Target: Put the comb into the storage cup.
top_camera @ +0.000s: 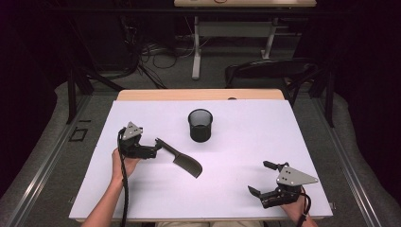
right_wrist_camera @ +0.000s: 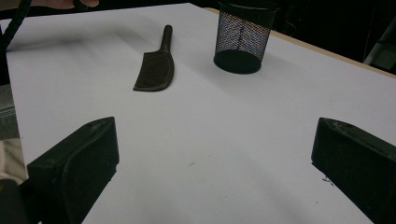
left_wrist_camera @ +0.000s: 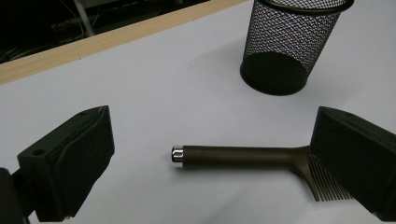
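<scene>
A dark comb with a long handle (top_camera: 182, 158) lies flat on the white table top (top_camera: 236, 142), left of centre. Its handle (left_wrist_camera: 233, 155) points toward my left gripper (top_camera: 153, 146), whose jaws stand open just short of the handle's metal-tipped end, not touching it. A black mesh cup (top_camera: 200, 125) stands upright behind the comb, and it looks empty in the left gripper view (left_wrist_camera: 292, 42). My right gripper (top_camera: 262, 178) rests open near the front right of the table, far from the comb (right_wrist_camera: 156, 70) and the cup (right_wrist_camera: 243, 39).
The table's wooden far edge (top_camera: 198, 94) runs behind the cup. A dark chair (top_camera: 269, 71) and a second desk (top_camera: 236, 28) with cables stand beyond the table. Bare white surface lies between the two grippers.
</scene>
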Demonstrator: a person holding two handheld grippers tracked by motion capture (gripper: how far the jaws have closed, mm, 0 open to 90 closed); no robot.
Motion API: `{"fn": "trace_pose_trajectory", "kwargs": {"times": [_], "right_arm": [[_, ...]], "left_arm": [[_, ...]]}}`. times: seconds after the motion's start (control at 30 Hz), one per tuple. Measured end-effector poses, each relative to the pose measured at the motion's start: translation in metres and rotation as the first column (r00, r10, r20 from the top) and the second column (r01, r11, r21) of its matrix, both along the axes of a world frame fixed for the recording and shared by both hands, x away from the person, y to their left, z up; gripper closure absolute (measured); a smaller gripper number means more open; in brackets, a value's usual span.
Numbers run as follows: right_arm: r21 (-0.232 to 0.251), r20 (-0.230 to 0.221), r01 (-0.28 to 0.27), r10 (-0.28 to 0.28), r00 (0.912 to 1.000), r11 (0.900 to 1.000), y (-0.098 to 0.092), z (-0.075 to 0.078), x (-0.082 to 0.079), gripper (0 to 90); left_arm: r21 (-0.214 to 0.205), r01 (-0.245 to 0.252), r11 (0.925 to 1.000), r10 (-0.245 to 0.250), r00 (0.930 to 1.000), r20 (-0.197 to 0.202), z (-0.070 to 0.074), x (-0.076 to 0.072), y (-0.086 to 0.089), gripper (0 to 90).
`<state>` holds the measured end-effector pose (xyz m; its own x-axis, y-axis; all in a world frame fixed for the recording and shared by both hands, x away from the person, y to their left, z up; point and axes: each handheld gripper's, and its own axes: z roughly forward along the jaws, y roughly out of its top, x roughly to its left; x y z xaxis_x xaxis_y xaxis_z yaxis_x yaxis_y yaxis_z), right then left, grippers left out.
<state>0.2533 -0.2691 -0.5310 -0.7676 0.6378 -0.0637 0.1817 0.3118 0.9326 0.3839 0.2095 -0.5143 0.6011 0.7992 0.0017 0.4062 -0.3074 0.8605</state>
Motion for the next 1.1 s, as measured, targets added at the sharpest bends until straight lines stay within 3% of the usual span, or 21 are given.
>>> {"fn": "trace_pose_trajectory", "kwargs": {"times": [0.57, 0.7, 0.77, 0.83, 0.9, 0.97, 1.0, 1.03, 1.1], "right_arm": [[-0.005, -0.001, -0.003, 0.003, 1.0000, 1.0000, 0.000, 0.000, 0.000, 0.6], [-0.005, 0.002, -0.003, 0.003, 1.0000, 1.0000, 0.000, 0.000, 0.000, 0.7], [-0.005, 0.001, -0.003, 0.003, 1.0000, 1.0000, 0.000, 0.000, 0.000, 0.7], [-0.006, 0.002, -0.002, 0.002, 1.0000, 1.0000, 0.000, 0.000, 0.000, 0.7], [-0.006, 0.003, -0.002, 0.002, 1.0000, 1.0000, 0.000, 0.000, 0.000, 0.7], [-0.005, 0.005, -0.003, 0.003, 1.0000, 1.0000, 0.000, 0.000, 0.000, 0.8], [-0.005, 0.005, -0.003, 0.003, 1.0000, 1.0000, 0.000, 0.000, 0.000, 0.8], [-0.012, 0.007, -0.001, 0.001, 1.0000, 0.9999, 0.000, 0.000, 0.000, 1.0], [-0.010, 0.008, -0.002, 0.002, 1.0000, 0.9999, 0.000, 0.000, 0.000, 1.1]], "left_arm": [[0.056, -0.008, 0.9984, 0.011, 0.9989, -0.045, 0.000, 0.022, -0.010, 1.8], [0.069, -0.015, 0.9975, 0.018, 0.9988, -0.045, 0.001, 0.024, -0.011, 16.1], [0.090, -0.006, 0.9959, 0.011, 0.9986, -0.052, 0.001, 0.026, -0.012, 17.7], [0.111, 0.003, 0.9939, 0.003, 0.9982, -0.060, 0.000, 0.027, -0.014, 32.3], [0.117, 0.006, 0.9931, 0.001, 0.9980, -0.064, -0.001, 0.027, -0.015, 36.2], [0.128, 0.009, 0.9917, 0.001, 0.9972, -0.074, -0.001, 0.028, -0.016, 53.6], [0.131, 0.016, 0.9912, -0.005, 0.9965, -0.083, -0.002, 0.029, -0.016, 53.6], [0.133, 0.027, 0.9908, -0.014, 0.9953, -0.096, -0.003, 0.030, -0.017, 63.5], [0.145, 0.033, 0.9889, -0.018, 0.9947, -0.101, -0.003, 0.031, -0.017, 73.1]]}}
